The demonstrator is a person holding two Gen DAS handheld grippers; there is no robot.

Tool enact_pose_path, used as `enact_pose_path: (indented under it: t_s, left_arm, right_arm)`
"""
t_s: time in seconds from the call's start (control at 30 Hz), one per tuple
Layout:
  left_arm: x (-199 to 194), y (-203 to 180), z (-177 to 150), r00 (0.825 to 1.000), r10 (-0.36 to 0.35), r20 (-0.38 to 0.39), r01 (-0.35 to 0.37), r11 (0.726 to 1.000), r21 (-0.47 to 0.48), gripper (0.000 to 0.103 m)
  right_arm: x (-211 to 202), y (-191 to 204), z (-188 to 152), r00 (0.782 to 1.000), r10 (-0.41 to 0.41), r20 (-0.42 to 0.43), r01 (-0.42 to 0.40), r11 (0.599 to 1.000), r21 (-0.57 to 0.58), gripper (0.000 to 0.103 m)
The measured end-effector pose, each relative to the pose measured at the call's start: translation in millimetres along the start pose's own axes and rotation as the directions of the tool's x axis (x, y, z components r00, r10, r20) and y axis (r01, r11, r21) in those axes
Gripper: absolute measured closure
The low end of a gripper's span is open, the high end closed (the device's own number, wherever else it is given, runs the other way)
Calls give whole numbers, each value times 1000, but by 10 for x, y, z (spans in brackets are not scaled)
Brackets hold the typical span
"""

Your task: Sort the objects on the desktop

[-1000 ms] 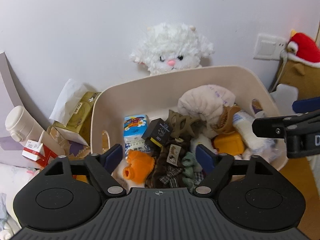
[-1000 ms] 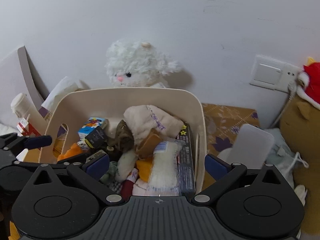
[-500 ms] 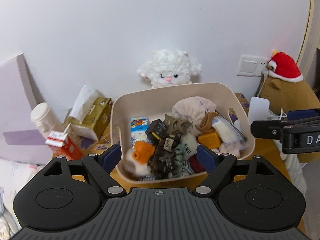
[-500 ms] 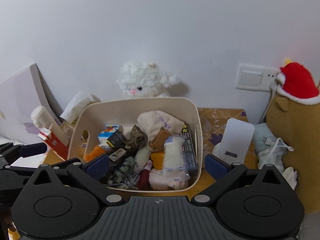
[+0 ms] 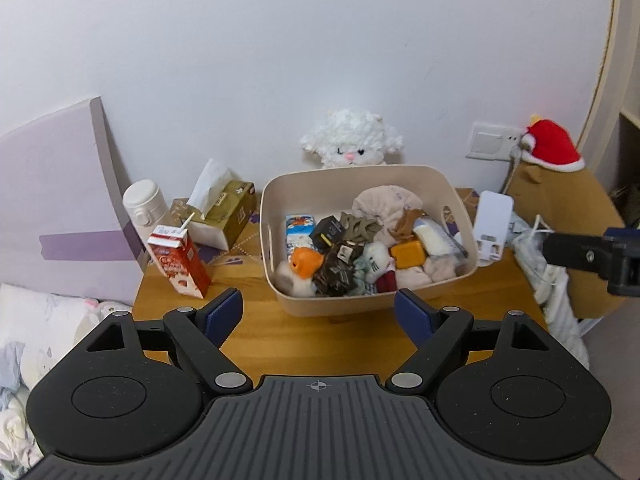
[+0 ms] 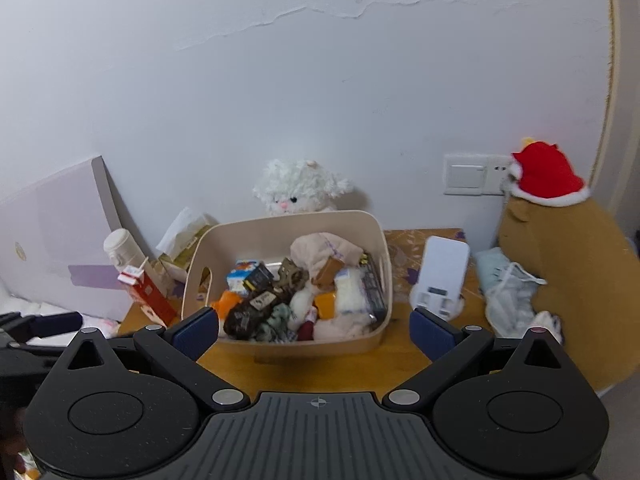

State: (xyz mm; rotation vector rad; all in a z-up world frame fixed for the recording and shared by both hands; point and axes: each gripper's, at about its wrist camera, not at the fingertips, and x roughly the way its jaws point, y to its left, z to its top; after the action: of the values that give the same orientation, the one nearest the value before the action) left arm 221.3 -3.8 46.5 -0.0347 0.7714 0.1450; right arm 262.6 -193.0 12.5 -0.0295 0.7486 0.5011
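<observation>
A beige plastic bin (image 5: pixel 344 304) (image 6: pixel 296 346) stands on the wooden table (image 5: pixel 304 344), full of small things: an orange toy (image 5: pixel 305 261), a yellow block (image 5: pixel 408 254), a blue-white carton (image 5: pixel 299 227), dark pouches and pale cloth. My left gripper (image 5: pixel 318 314) is open and empty, held back from the bin's near side. My right gripper (image 6: pixel 314 330) is open and empty, also in front of the bin.
A red milk carton (image 5: pixel 178 264), a white bottle (image 5: pixel 145 204) and a tissue box (image 5: pixel 224 212) stand left of the bin. A white phone stand (image 5: pixel 492 226) and a brown plush with a red hat (image 6: pixel 560 256) are to the right. A white plush lamb (image 5: pixel 352 144) sits behind.
Both grippers have pulled back and up from just over the bin; the whole table shows now. Both stay open and empty.
</observation>
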Motion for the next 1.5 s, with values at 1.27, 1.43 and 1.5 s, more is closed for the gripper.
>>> enact_pose_path:
  t_s: [1.27, 1.43, 1.5]
  left_arm:
    - [-2004, 454, -1026, 999, -3, 42, 0, 998, 70, 19]
    - [-2064, 508, -1058, 999, 8, 46, -11, 998, 64, 19]
    - [-2068, 524, -1062, 999, 7, 44, -10, 998, 58, 18]
  right_arm:
    - [-1777, 544, -1084, 998, -29, -50, 28, 999, -15, 0]
    - [-1835, 569, -1081, 998, -58, -40, 57, 998, -31, 0]
    - [-1839, 579, -1075, 997, -65, -39, 63, 997, -44, 0]
